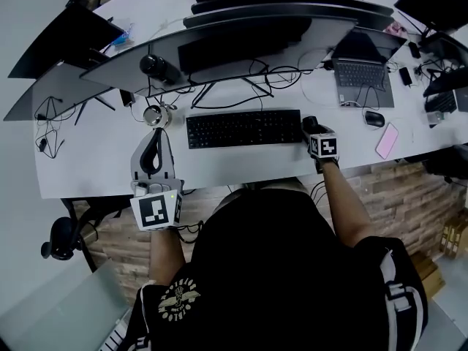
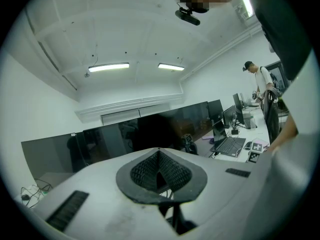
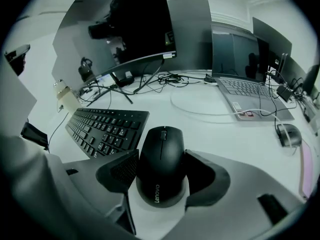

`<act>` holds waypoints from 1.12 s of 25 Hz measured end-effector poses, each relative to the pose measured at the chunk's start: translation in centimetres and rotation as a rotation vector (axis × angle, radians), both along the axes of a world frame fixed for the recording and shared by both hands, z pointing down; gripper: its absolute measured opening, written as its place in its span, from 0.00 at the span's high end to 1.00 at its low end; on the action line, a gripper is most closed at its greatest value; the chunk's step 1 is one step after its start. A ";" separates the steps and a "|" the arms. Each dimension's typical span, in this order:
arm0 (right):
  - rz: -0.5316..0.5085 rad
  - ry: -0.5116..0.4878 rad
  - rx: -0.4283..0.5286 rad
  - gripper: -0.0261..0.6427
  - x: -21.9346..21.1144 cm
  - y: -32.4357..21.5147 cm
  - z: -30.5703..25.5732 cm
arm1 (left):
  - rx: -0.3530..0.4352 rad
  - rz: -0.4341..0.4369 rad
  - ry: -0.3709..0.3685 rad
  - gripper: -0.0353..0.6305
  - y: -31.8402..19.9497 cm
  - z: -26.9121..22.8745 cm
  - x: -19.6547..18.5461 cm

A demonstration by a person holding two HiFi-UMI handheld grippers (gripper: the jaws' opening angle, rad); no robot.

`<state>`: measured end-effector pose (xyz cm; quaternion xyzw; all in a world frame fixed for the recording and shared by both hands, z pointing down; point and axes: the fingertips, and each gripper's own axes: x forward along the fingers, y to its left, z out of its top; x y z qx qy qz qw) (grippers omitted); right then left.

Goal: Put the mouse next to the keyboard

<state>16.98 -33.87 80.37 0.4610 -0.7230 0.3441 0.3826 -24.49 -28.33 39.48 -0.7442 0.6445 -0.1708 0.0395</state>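
Note:
The black mouse (image 3: 161, 164) lies on the white desk just right of the black keyboard (image 3: 107, 129), its front pointing away from me. My right gripper (image 3: 161, 178) is shut on the mouse, one pad against each of its sides. In the head view, this right gripper (image 1: 311, 126) sits at the right end of the keyboard (image 1: 243, 129) and covers most of the mouse. My left gripper (image 1: 153, 143) is held near the desk's front left, tilted up. In its own view the left gripper (image 2: 159, 171) is shut, with nothing between the pads.
A wide curved monitor (image 1: 219, 39) stands behind the keyboard, with cables under it. To the right are an open laptop (image 1: 363, 72), a second mouse (image 1: 374, 118) and a pink phone (image 1: 387, 140). A small round device (image 1: 155, 115) sits left of the keyboard.

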 end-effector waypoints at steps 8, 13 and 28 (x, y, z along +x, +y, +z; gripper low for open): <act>0.015 -0.024 0.024 0.50 0.0 -0.6 -0.3 | 0.013 -0.024 0.002 0.94 0.6 -0.6 -0.9; 0.006 -0.066 0.110 0.49 -0.3 -1.1 -3.4 | 0.055 -0.007 0.032 0.94 0.7 -1.0 -1.0; -0.012 -0.180 0.541 0.96 -3.9 -0.6 -18.7 | 0.146 -0.013 0.167 0.94 2.3 -2.4 -3.4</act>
